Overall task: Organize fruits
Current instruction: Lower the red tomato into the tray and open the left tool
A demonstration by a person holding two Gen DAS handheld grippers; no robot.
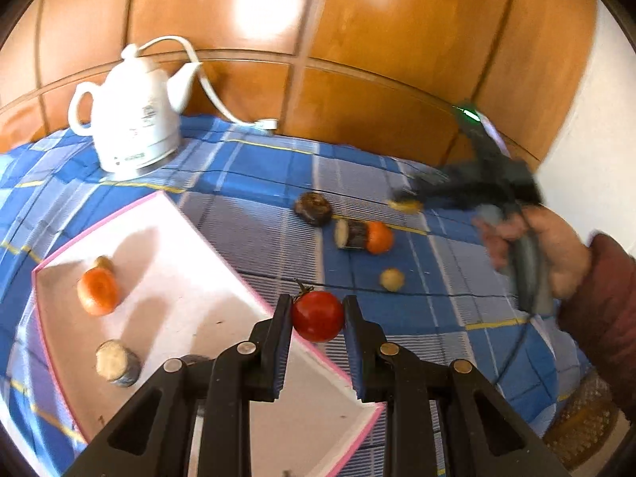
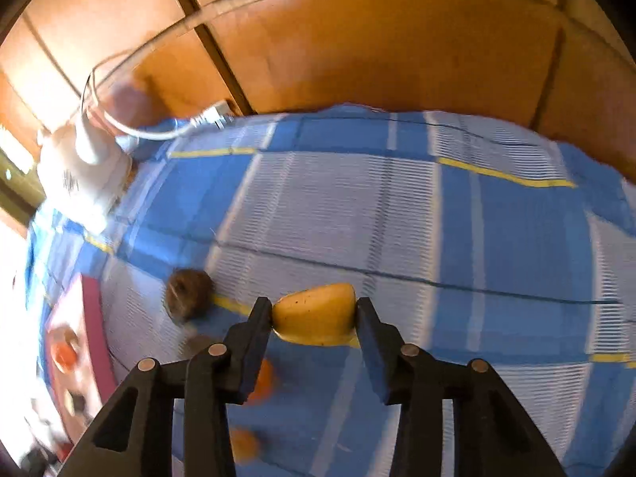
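Observation:
My left gripper (image 1: 317, 312) is shut on a red tomato (image 1: 318, 318) with a short stem, held above the near right rim of a white tray with a pink edge (image 1: 179, 278). In the tray lie a tangerine (image 1: 97, 291) and a pale cut piece (image 1: 115, 361). My right gripper (image 2: 315, 308) is shut on a yellow fruit piece (image 2: 316, 316) above the blue checked cloth; in the left wrist view this gripper (image 1: 405, 202) shows blurred at the right, held by a person's hand (image 1: 556, 246). Loose on the cloth lie a brown round fruit (image 1: 313, 207), a dark-skinned cut piece (image 1: 351, 233), a tangerine (image 1: 379, 237) and a small pale ball (image 1: 392, 279).
A white electric kettle (image 1: 131, 119) with its cord stands at the far left of the table against the wooden panelling. The blue checked cloth (image 2: 397, 206) covers the table and lies bare at the right. The tray's pink rim (image 2: 95, 338) shows at the left in the right wrist view.

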